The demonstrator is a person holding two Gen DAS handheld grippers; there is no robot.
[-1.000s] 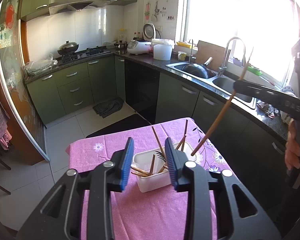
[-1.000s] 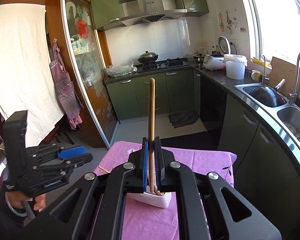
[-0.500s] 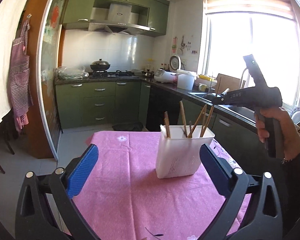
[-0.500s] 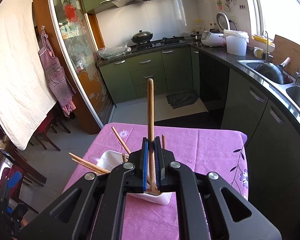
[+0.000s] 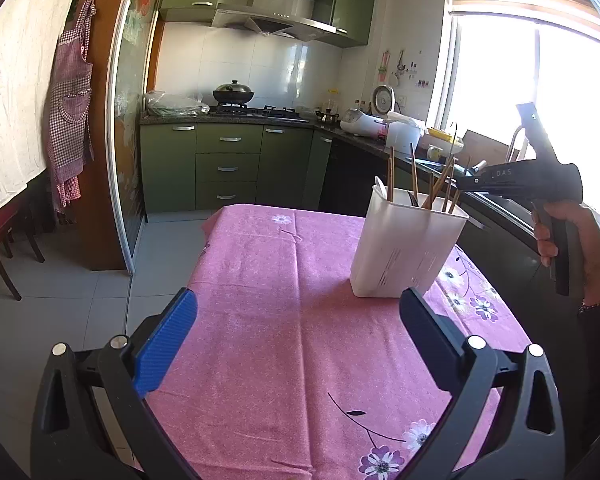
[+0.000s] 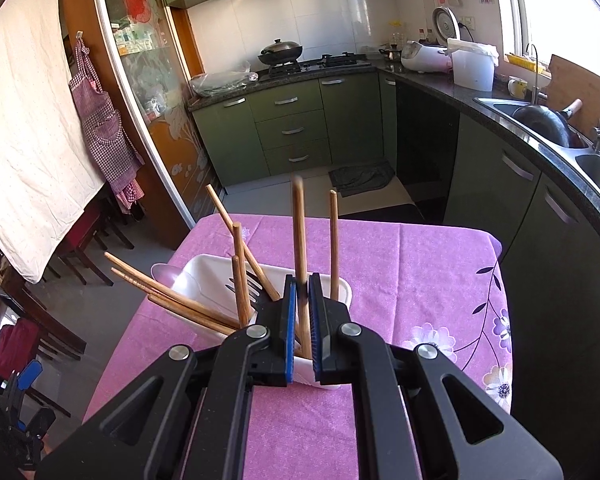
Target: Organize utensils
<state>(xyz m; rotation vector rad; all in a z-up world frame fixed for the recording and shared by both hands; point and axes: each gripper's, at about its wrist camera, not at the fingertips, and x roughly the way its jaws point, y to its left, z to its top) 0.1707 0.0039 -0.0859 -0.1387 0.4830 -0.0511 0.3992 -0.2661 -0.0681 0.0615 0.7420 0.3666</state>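
The left tongs (image 5: 298, 330) stand spread as wide as they go, with nothing between them, low over the near part of the pink-clothed tabletop (image 5: 300, 280). They point slightly downward toward the far end, their blue pad (image 5: 166, 338) on the left and the dark finger on the right framing bare cloth.

The white utensil holder (image 5: 406, 246) stands upright on the right half of the tabletop, beyond the right finger of the left tongs and apart from it. Wooden chopsticks (image 5: 440, 186) stick up out of it at various angles, with a white spoon (image 5: 380, 186) at its left rim.

From the left wrist view, the person's right hand (image 5: 572, 240) grips the pistol-style handle of the right tongs at the right edge, wrist bent so the tool reaches leftward over the top of the holder.

In the right wrist view, the right tongs (image 6: 302, 312) tilt steeply down just above the holder (image 6: 204, 276). Their jaws are narrow and opening, with one chopstick (image 6: 300, 240) standing nearly upright between the blue pads (image 6: 289, 320). Its upper end is blurred and its lower end runs down into the holder. A small gap shows on either side of it, so the pads are not pressing on it. A dark fork (image 6: 244, 286) lies among the other chopsticks.
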